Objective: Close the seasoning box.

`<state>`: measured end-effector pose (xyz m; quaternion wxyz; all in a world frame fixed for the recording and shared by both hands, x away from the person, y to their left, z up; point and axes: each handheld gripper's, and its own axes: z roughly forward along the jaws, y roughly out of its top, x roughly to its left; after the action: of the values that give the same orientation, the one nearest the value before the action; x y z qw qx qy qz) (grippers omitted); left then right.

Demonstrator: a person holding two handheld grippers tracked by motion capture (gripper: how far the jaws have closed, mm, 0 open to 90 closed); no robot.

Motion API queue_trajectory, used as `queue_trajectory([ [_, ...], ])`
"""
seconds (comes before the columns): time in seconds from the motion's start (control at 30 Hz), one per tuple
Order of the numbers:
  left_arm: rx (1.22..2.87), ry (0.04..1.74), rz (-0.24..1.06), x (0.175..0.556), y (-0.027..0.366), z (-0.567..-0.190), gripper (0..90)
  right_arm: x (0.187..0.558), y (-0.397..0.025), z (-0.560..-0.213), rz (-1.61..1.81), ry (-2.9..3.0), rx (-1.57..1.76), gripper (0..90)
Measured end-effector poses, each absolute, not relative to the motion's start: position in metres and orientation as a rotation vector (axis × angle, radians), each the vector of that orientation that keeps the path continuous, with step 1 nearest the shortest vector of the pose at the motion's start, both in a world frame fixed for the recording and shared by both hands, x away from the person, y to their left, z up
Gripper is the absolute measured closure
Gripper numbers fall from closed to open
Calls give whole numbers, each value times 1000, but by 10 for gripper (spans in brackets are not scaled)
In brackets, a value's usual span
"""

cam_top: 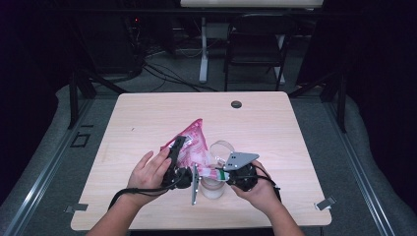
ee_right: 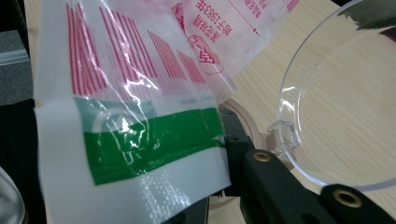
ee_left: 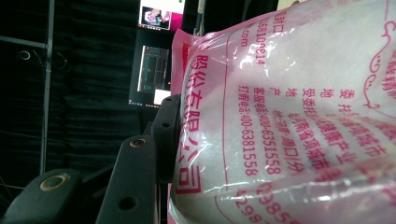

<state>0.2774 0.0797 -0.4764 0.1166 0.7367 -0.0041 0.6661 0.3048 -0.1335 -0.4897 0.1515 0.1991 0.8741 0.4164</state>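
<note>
Left gripper (cam_top: 176, 147) clamped on pink bag (cam_top: 193, 140) | right gripper (cam_top: 222, 173) pinching bag's corner | tilting slowly over clear container (cam_top: 212, 187) advised, likely pouring.

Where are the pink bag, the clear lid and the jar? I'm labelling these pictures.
pink bag (cam_top: 191, 139): high view, its printed middle.
clear lid (ee_right: 327, 107): right gripper view, its see-through face.
jar (cam_top: 212, 189): high view, its white lower body.

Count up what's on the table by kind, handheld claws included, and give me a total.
Pink printed bags: 1
Clear containers: 1
Clear round lids: 1
Claws: 2, left claw and right claw, both gripping the bag
Total: 5
</note>
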Motion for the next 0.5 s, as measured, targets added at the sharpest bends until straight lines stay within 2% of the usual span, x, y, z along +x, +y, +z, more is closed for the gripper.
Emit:
queue_trajectory([
  [0.5, 2154, -17, 1953, 277, 79, -475, 609, 305, -133, -491, 1188, 2515, 572, 900],
])
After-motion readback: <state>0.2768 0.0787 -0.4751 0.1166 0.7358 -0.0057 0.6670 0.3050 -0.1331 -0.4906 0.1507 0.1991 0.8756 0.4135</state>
